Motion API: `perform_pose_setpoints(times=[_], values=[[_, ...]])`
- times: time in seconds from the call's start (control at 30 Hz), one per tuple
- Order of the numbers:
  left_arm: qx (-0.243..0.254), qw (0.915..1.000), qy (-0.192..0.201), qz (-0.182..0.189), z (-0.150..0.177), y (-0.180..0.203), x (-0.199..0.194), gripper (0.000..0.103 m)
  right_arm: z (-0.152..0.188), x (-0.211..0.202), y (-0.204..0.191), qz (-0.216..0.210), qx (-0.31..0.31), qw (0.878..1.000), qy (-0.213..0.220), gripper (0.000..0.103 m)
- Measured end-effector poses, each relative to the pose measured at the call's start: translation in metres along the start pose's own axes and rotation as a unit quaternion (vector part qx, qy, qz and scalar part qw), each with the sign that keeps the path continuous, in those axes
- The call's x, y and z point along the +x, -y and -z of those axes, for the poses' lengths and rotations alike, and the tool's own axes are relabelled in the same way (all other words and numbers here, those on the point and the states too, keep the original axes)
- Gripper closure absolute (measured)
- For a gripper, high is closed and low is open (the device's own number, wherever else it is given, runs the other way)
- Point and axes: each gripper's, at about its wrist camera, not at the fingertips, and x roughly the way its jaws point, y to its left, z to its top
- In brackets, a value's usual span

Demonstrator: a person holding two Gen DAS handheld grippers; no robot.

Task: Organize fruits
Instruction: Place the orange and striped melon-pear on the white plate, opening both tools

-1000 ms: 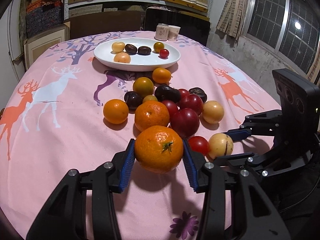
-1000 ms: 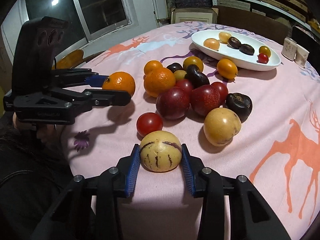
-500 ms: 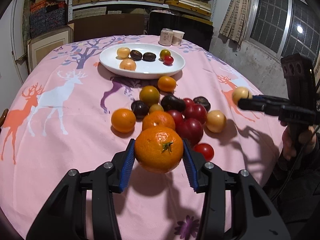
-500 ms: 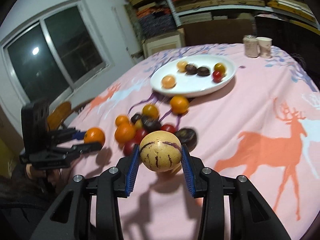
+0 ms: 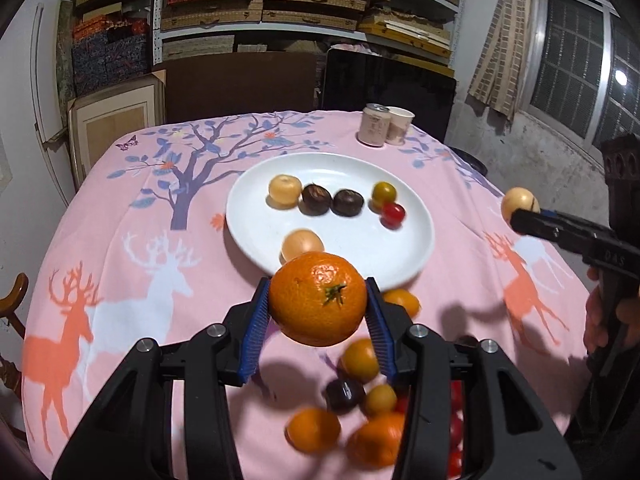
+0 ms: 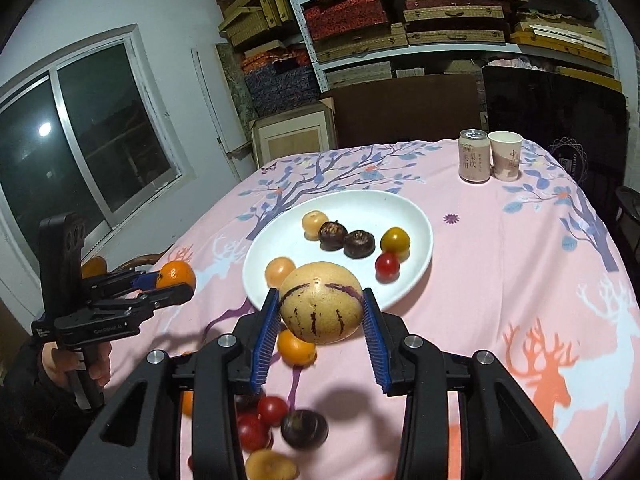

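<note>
**Two fruits held aloft near the white plate**

A round table under a pink deer-print tablecloth (image 5: pixel 120 280) fills both views; the white plate (image 5: pixel 412 216) sits toward its far half, and everything here is placed against that plate; a drink can (image 6: pixel 474 156) and a paper cup (image 6: pixel 505 154) stand beyond it, well apart from its rim; on the plate lie six small fruits, two pale, two dark brown, one yellow-green and one red; the loose pile of fruit (image 5: pixel 360 412) lies on the cloth on the near side, blurred beneath the tools.

The left gripper (image 5: pixel 318 320) has its blue pads pressed on an orange mandarin (image 5: pixel 318 298), jaws only partly spread, held above the cloth just short of the plate's near rim; the right gripper (image 6: pixel 320 320) is closed the same way on a pale yellow fruit with purple stripes (image 6: pixel 320 308), also at the near rim; a person's hand (image 6: pixel 76 364) grips the left tool's handle.

The mandarin looks light, with a soft, yielding peel; a hold across its widest middle, as now, seems safest, since a hard squeeze could bruise it; the striped fruit appears smooth-skinned and likely slippery, so it wants the same grip across its middle and a gentle set-down on bare plate clear of the small fruits, which may roll.
</note>
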Motion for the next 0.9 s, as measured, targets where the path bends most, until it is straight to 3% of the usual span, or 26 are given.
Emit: perform_pose_setpoints(times=[0.33,0.37,0.43,0.63,0.77,0.9], values=[[-0.034,0.9974,-0.058,-0.025,-0.045,-0.028,0.097,0.058,-0.019,0.082,0.009,0.023,0.012,0.999,-0.048,0.061],[-0.038,0.9968,-0.065,-0.029,-0.045,-0.030,0.106,0.057,-0.019,0.087,0.009,0.021,0.013,0.998,-0.052,0.059],[-0.050,0.9961,-0.065,-0.033,-0.045,-0.035,0.112,0.046,-0.018,0.091,0.007,0.023,0.011,0.999,-0.047,0.042],[-0.050,0.9976,-0.044,-0.017,-0.035,-0.032,0.084,0.038,-0.003,0.075,0.009,0.011,0.028,0.999,-0.045,0.041],[-0.026,0.9989,-0.037,-0.007,-0.011,-0.018,0.050,0.033,0.022,0.058,0.017,-0.006,0.060,0.997,-0.044,0.034],[0.009,0.9994,-0.034,-0.006,0.024,-0.002,0.014,0.030,0.050,0.043,0.019,0.006,0.063,0.997,-0.040,0.032]])
